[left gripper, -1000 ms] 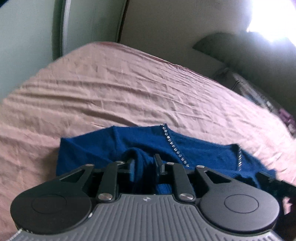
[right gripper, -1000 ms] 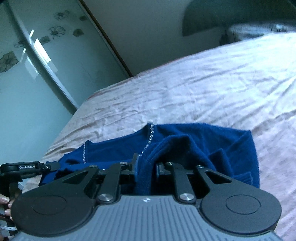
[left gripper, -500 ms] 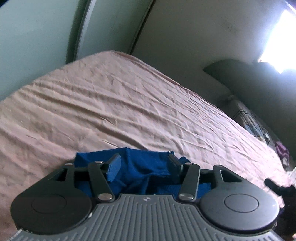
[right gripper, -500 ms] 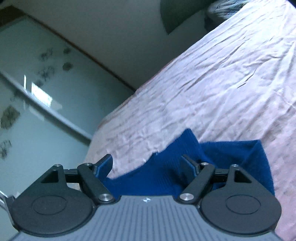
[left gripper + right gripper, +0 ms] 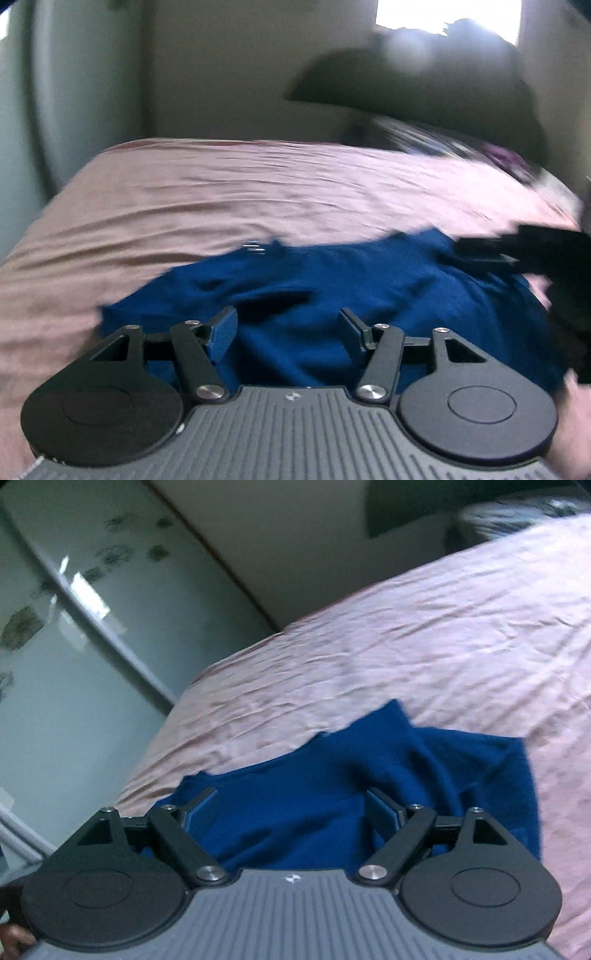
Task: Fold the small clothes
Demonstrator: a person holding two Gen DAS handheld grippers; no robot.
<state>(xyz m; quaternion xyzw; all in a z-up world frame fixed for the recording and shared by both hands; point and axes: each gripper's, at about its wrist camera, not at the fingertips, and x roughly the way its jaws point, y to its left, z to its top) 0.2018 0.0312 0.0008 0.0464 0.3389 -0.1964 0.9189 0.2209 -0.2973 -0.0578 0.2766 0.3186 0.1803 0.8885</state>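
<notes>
A second ago both tools were pinching bunched-up folds of the blue top (image 5: 332, 288). Now both have let go. Their jaws have just been opening, and the cloth has dropped flat onto the bed (image 5: 258, 192). The shiny row of beads that showed before is almost hidden, with only a tiny glint at the far edge. So I think one fold has just been laid down, and the top may need another fold or some smoothing.

The left tool (image 5: 288, 328) is open about halfway. Nothing is between its fingers. The top lies just under and in front of it, and the pads do not press on it. This view is blurry.

The right tool (image 5: 291, 812) is open wide. It holds nothing too. The top lies below and ahead of it, with a bumpy fold beside its right finger (image 5: 384, 808).

In the left view, the right tool (image 5: 517, 251) shows as a dark shape over the far right side of the top.
</notes>
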